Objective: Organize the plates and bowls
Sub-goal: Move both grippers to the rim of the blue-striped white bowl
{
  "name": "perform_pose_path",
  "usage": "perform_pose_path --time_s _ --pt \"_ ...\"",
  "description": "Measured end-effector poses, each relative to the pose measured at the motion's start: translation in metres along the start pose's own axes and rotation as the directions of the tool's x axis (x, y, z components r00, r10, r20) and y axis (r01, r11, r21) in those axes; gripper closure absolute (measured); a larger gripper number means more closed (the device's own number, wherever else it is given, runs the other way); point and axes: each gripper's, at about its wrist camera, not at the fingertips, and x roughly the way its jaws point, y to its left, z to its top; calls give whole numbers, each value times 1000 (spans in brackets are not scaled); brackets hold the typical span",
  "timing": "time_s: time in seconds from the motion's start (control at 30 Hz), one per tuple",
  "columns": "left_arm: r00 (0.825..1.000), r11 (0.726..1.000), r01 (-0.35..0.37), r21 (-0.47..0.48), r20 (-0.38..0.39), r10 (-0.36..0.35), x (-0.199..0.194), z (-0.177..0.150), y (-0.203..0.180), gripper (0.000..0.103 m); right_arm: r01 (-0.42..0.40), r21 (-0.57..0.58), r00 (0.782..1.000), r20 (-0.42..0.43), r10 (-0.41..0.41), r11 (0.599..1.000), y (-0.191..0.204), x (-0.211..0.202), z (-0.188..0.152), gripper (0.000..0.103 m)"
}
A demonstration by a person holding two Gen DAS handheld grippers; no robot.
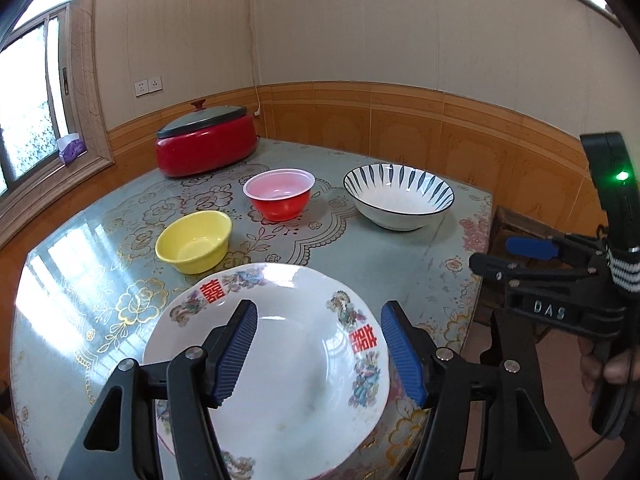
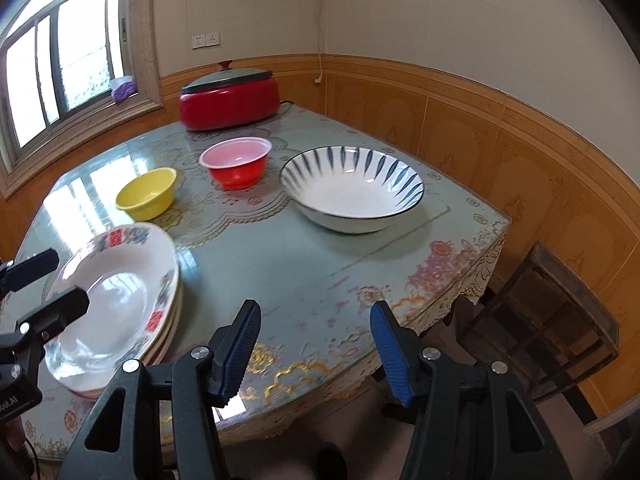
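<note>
A stack of white plates with red characters (image 1: 296, 364) (image 2: 116, 300) sits at the table's near left edge. My left gripper (image 1: 318, 336) is open and hovers over the top plate, holding nothing; it also shows from the side in the right wrist view (image 2: 60, 280). A yellow bowl (image 1: 194, 242) (image 2: 147, 193), a red bowl (image 1: 280, 194) (image 2: 237, 163) and a large white bowl with blue stripes (image 1: 399, 196) (image 2: 352, 190) stand further back. My right gripper (image 2: 314, 344) is open and empty over the table's near edge; it also shows in the left wrist view (image 1: 500, 258).
A red electric pot with a grey lid (image 1: 206, 144) (image 2: 229, 98) stands at the table's far corner. The table (image 2: 304, 264) has a floral glass-covered top. A dark wooden stool (image 2: 544, 320) stands to the right. Walls close in behind.
</note>
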Motion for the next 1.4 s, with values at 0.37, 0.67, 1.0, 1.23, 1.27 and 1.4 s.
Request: perform_pose_path --time_s 0.37,0.67,1.0,1.23,1.27,1.4 --pt "997 997 -76 6 -18 76 51 46 -51 38 -42 -12 998 52 43 999 -76 38 70 45" --pt "995 995 -95 4 -34 95 99 80 -98 38 -88 -28 994 57 90 996 -125 75 109 45" --pt "991 993 -109 -37 -85 105 144 103 -118 33 -145 -61 989 12 146 988 -153 117 133 45" --pt "985 967 -103 -233 -160 66 170 104 -86 33 -201 -15 978 -60 200 979 -169 158 143 45" --pt "984 962 -108 -251 -164 68 172 105 -83 34 -209 -4 976 -68 208 978 -172 163 145 45" --pt "983 953 -134 -272 -160 93 178 110 -74 34 -238 7 966 -100 238 971 -173 180 146 45"
